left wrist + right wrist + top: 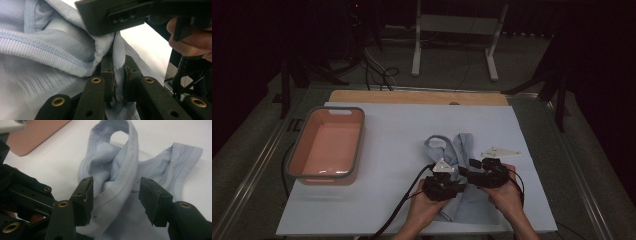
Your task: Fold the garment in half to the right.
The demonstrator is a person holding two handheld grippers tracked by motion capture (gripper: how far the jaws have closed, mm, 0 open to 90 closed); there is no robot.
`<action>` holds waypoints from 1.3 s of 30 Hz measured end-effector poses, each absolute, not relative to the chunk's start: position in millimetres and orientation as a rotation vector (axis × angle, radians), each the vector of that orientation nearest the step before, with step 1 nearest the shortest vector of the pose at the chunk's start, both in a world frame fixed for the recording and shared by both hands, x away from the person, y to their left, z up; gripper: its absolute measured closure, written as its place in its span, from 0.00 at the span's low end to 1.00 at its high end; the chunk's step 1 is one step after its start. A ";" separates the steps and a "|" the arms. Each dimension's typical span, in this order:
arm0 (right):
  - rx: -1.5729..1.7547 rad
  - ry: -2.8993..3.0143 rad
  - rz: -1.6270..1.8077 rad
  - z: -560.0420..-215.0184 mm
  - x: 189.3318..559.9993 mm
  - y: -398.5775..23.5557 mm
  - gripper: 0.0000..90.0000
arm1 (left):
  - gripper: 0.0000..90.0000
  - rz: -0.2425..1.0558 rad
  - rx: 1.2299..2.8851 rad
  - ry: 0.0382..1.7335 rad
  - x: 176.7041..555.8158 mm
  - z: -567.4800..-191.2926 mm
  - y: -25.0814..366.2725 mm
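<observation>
Pale blue ribbed knit garment (457,150) lies crumpled on the white counter (402,145), right of centre and close to the near edge. Long axis runs from near edge to far edge in the high view; a looped opening with a banded hem points toward the far side, the wider body toward the person. No brand, label or writing can be read on it.

Left gripper (443,186): fingers (108,77) clenched on a fold of the ribbed hem, cloth pinched flat between them. Right gripper (476,172): fingers (85,195) parted, straddling a ridge of the garment; the pads stand off the cloth on both sides, nothing gripped. The two grippers sit just beside each other over the garment's near half.

Salmon-pink rectangular plastic basin with a grey rim (328,145) stands well apart at the counter's left.
</observation>
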State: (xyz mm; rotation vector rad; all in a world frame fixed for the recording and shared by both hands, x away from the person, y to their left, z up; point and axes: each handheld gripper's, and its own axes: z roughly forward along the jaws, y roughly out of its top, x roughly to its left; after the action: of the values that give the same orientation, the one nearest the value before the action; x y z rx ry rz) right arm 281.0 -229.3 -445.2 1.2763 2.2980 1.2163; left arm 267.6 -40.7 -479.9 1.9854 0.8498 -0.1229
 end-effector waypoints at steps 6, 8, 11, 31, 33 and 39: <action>1.318 2.343 1.223 -448.1 282.8 -225.6 0.68 | 0.91 -0.111 1.983 0.843 266.1 -478.8 -39.2; 1.312 2.348 1.218 -448.2 282.7 -225.7 0.72 | 0.91 -0.106 1.985 0.841 265.9 -479.1 -38.9; 1.317 2.352 1.179 -448.7 282.9 -226.8 0.89 | 0.91 -0.101 1.988 0.840 265.6 -478.8 -38.0; 1.360 2.355 1.155 -453.0 284.5 -227.4 0.92 | 0.80 -0.116 1.969 0.805 263.6 -478.1 -38.2; 1.355 2.351 1.156 -453.2 284.5 -228.5 0.92 | 0.72 -0.115 1.964 0.797 262.0 -476.5 -36.4; 1.370 2.345 1.153 -453.2 284.8 -231.4 0.92 | 0.60 -0.080 1.950 0.792 259.4 -469.3 -25.8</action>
State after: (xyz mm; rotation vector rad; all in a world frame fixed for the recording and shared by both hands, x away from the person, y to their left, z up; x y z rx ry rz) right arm 284.8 -231.4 -453.2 1.3702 2.3448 1.1525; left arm 259.4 -25.8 -469.3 1.9499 0.7917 -0.0800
